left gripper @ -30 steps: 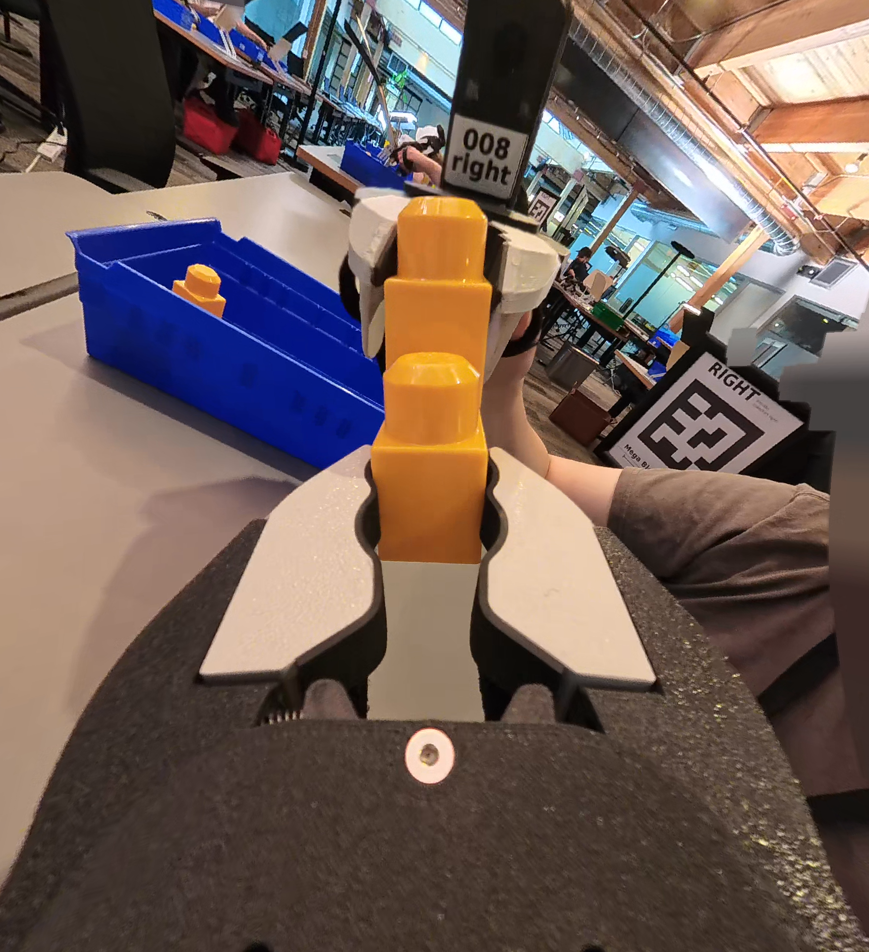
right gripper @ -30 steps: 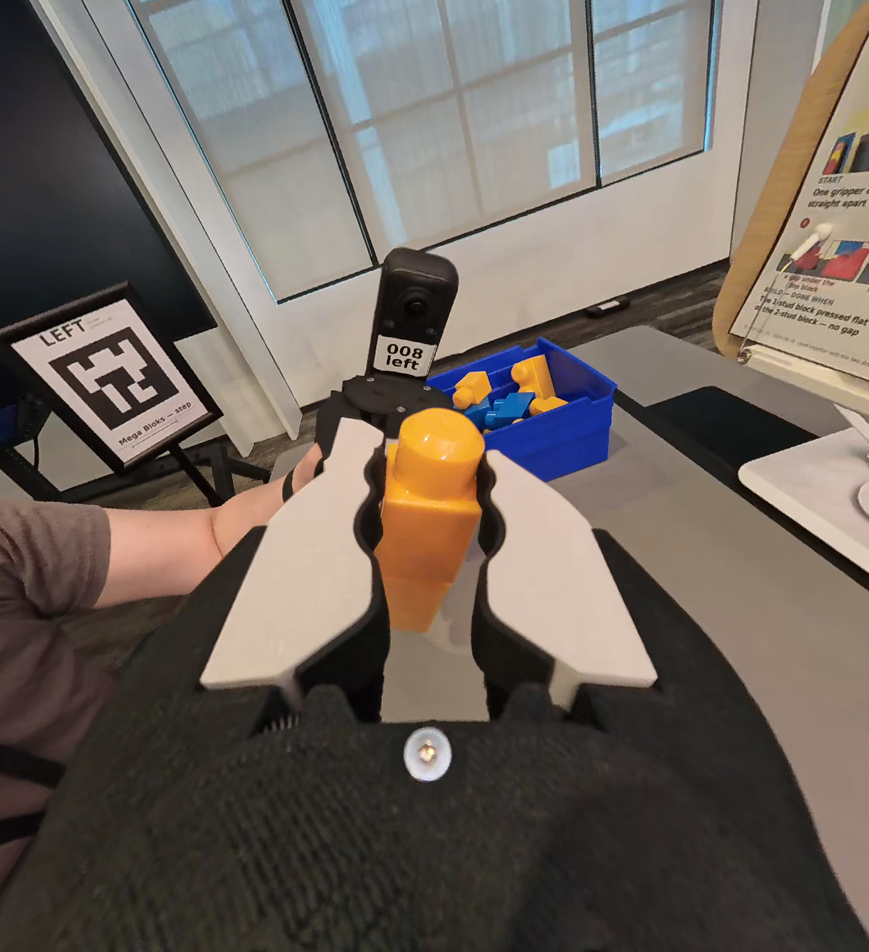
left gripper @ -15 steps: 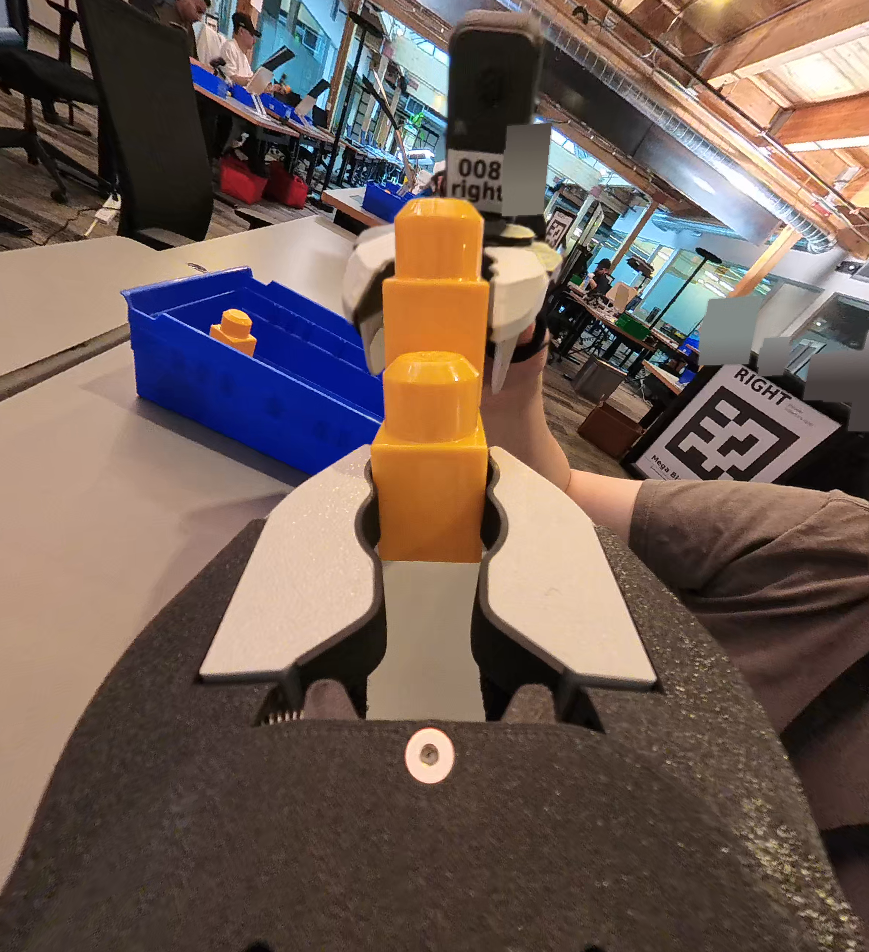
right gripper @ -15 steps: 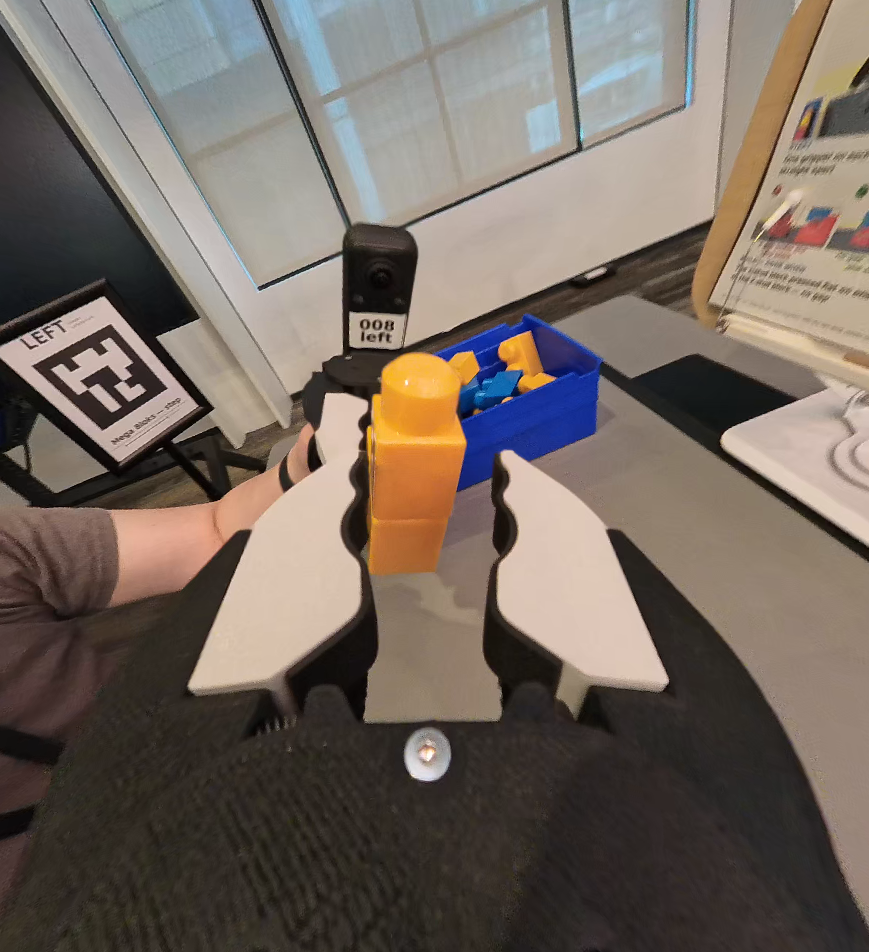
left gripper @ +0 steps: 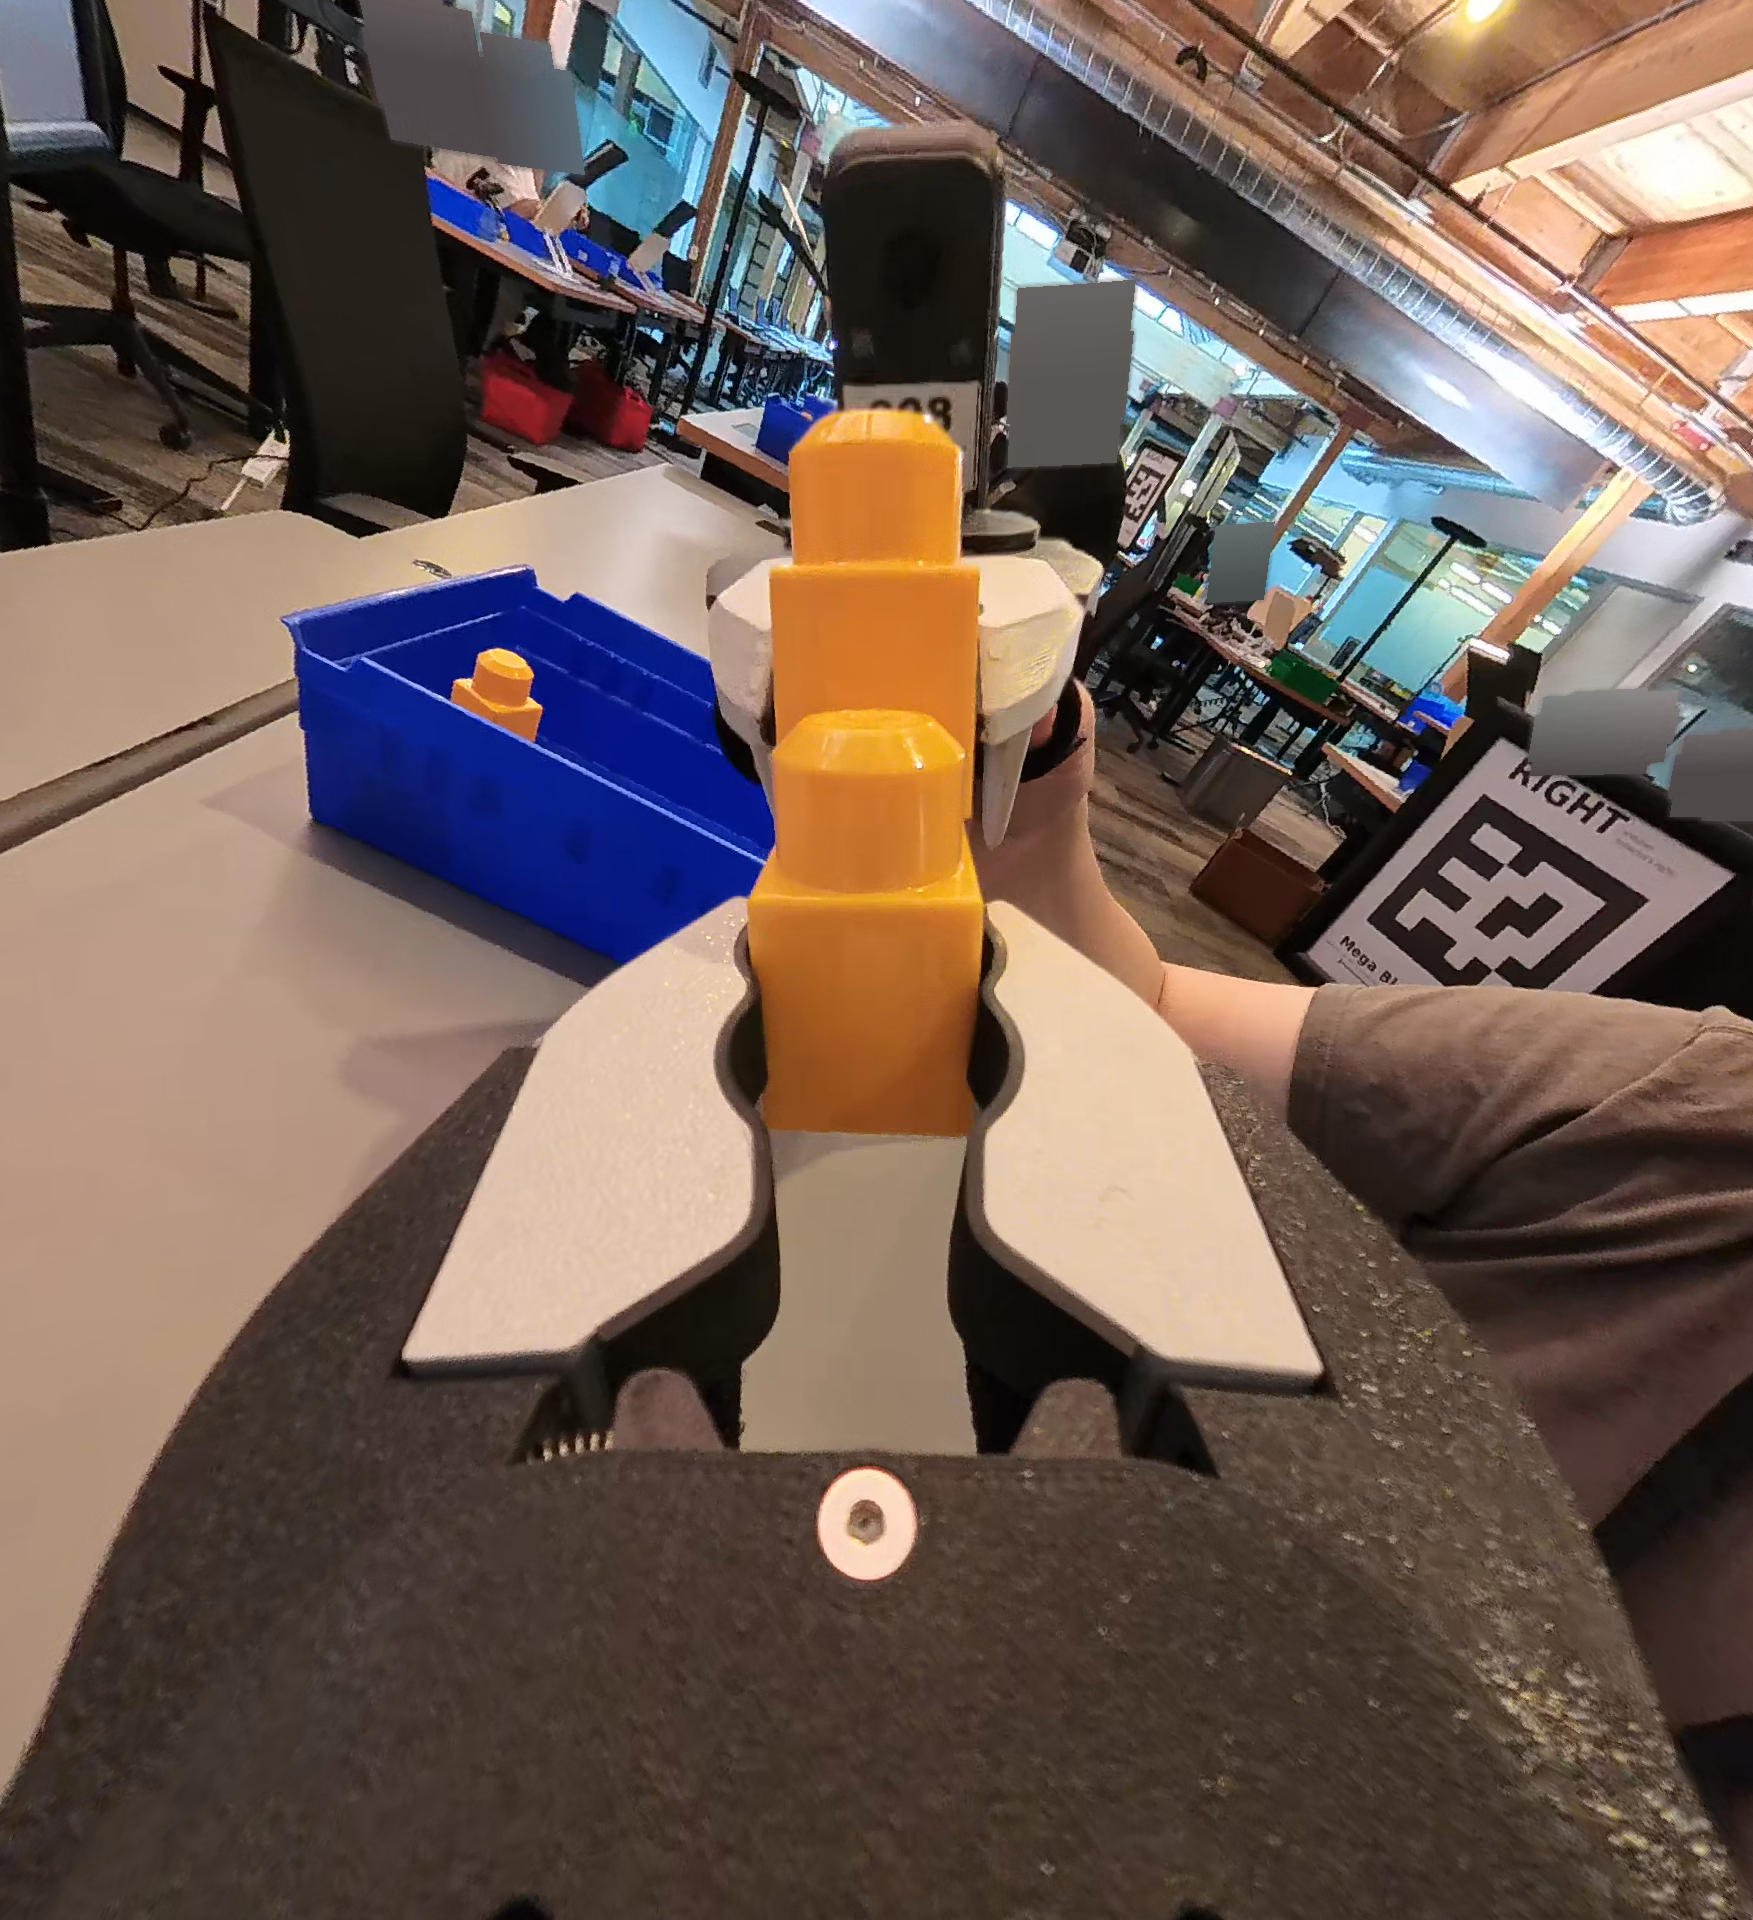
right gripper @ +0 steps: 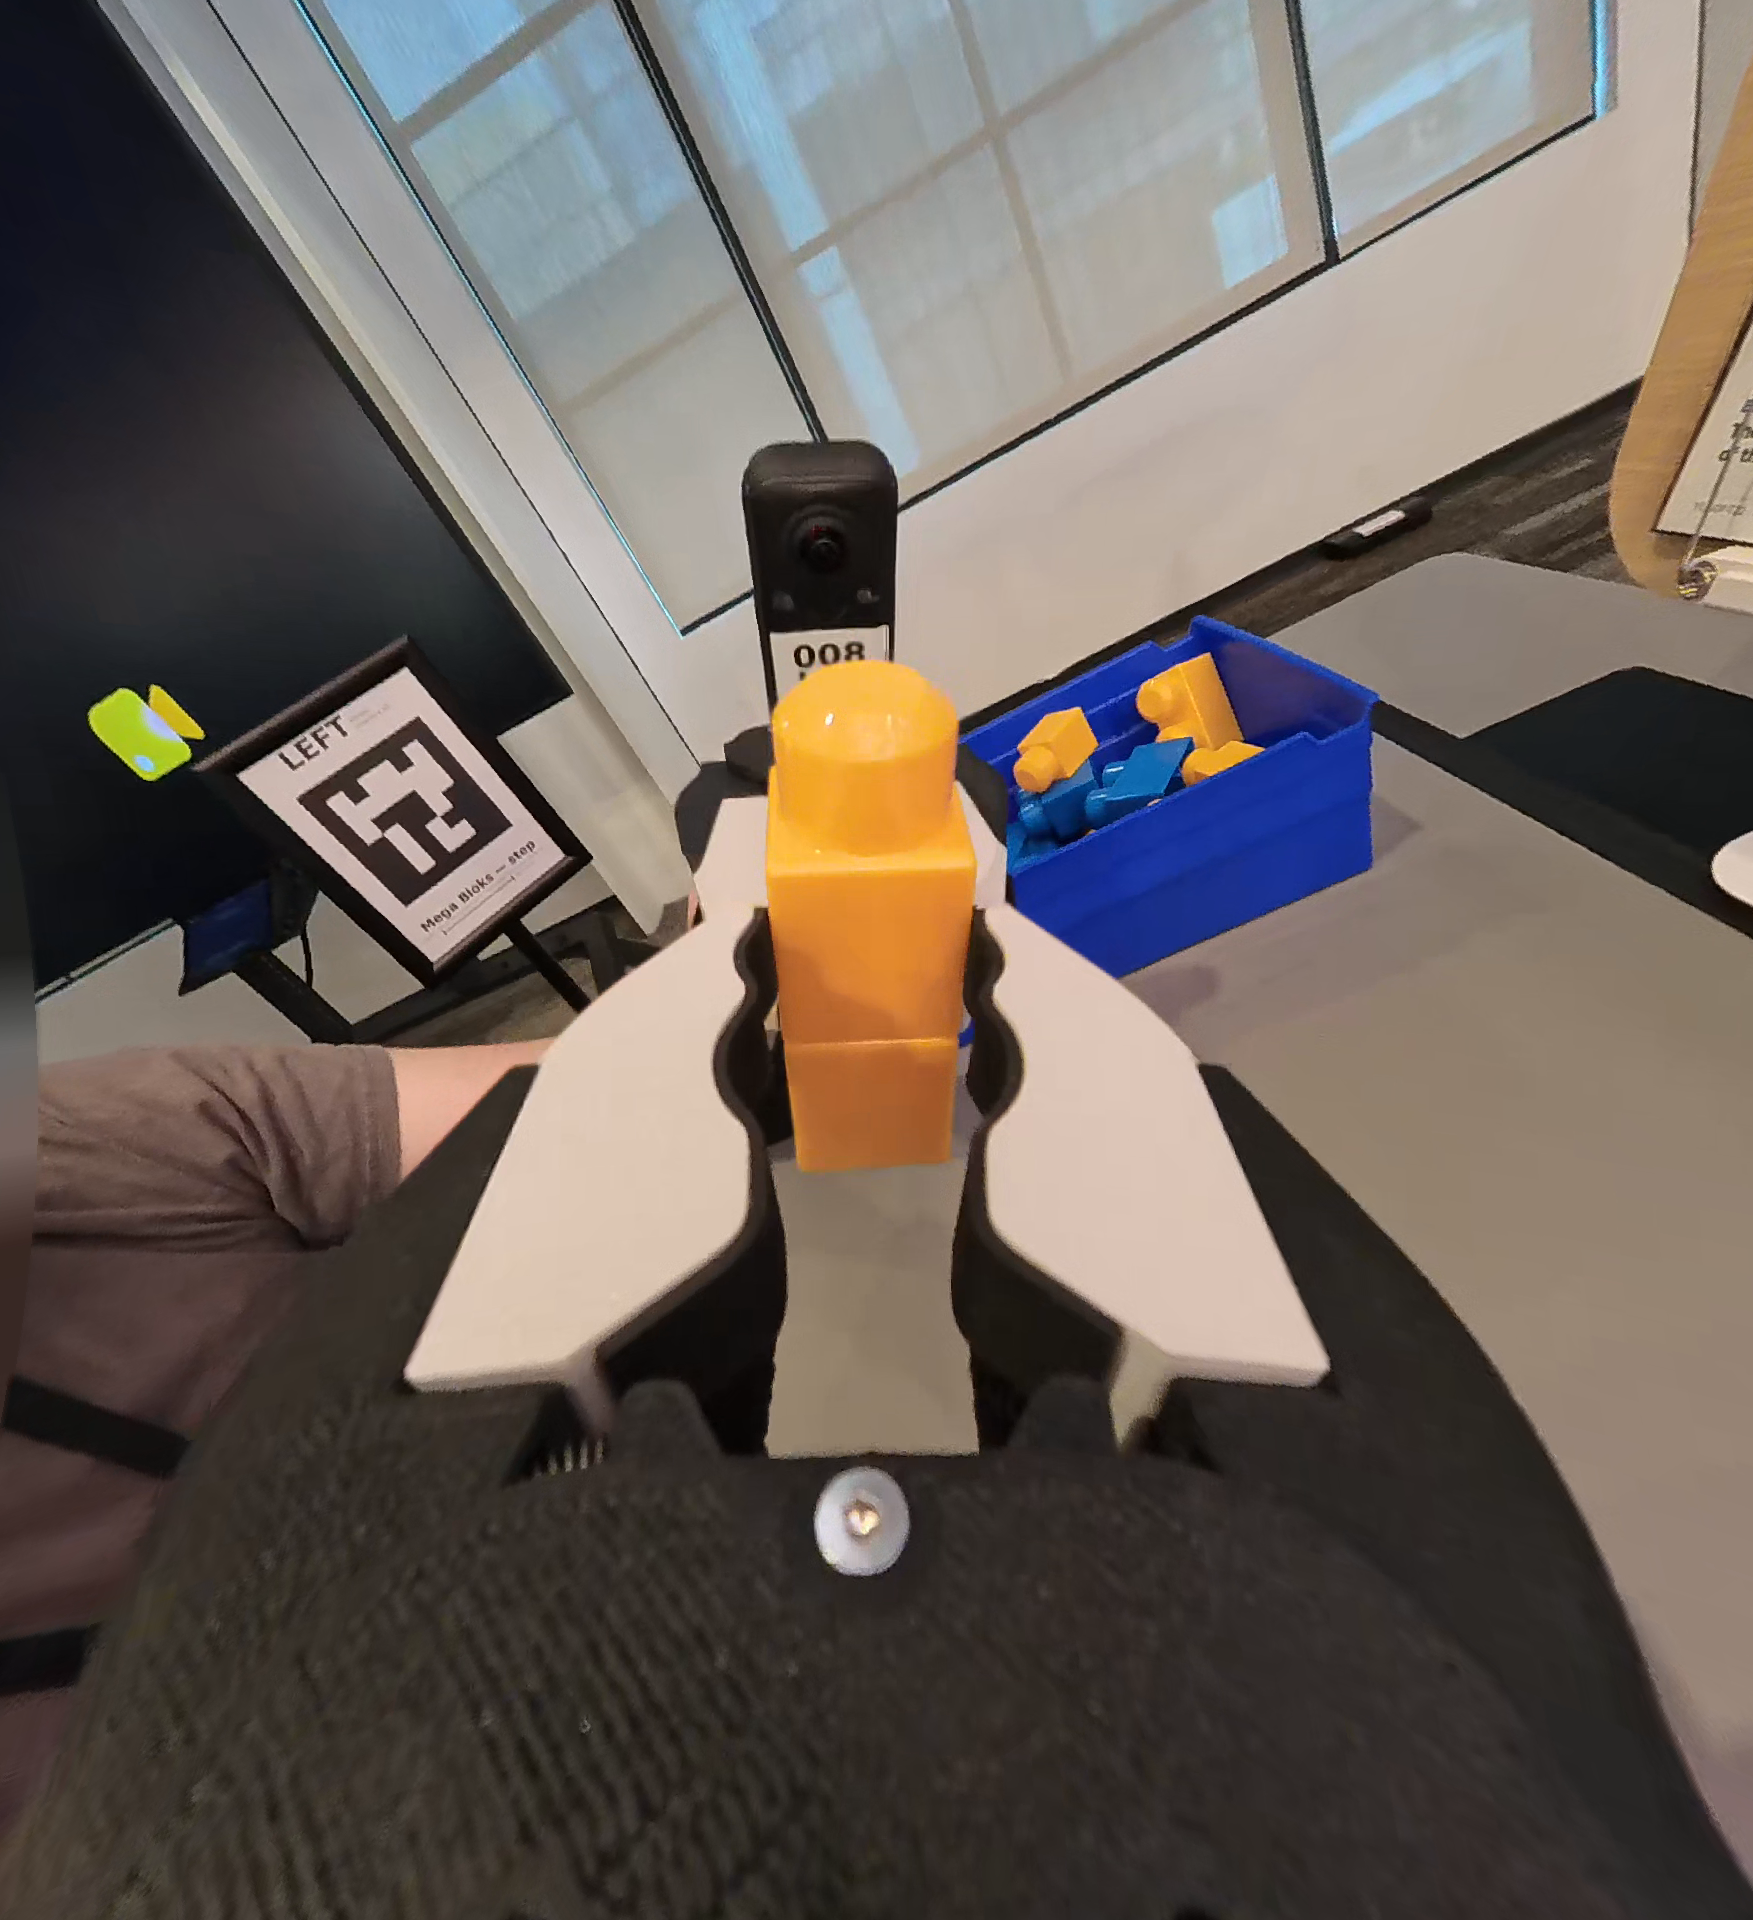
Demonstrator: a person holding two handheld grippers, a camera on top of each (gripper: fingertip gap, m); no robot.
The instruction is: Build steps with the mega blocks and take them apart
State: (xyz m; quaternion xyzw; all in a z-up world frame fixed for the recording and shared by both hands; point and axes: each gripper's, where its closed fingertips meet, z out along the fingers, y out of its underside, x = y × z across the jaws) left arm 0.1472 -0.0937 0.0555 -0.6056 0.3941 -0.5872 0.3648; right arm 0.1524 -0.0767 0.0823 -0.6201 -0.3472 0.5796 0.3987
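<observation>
While both grip: stepped orange blocks [left gripper: 867, 997] sit between the fingers.
Left gripper [left gripper: 867, 1023]: clamps the low step.
Right gripper [right gripper: 867, 1023]: clamps the tall end.

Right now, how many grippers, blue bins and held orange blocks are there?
Grippers: 2 (left gripper, right gripper)
Blue bins: 2 (one-block bin, fuller bin)
Held orange blocks: 2 (lower block, upper block)
Total: 6

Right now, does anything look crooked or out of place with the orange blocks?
Nothing stands out. The orange step looks square and fully seated, held by both the left hand-held gripper and right hand-held gripper.
</observation>
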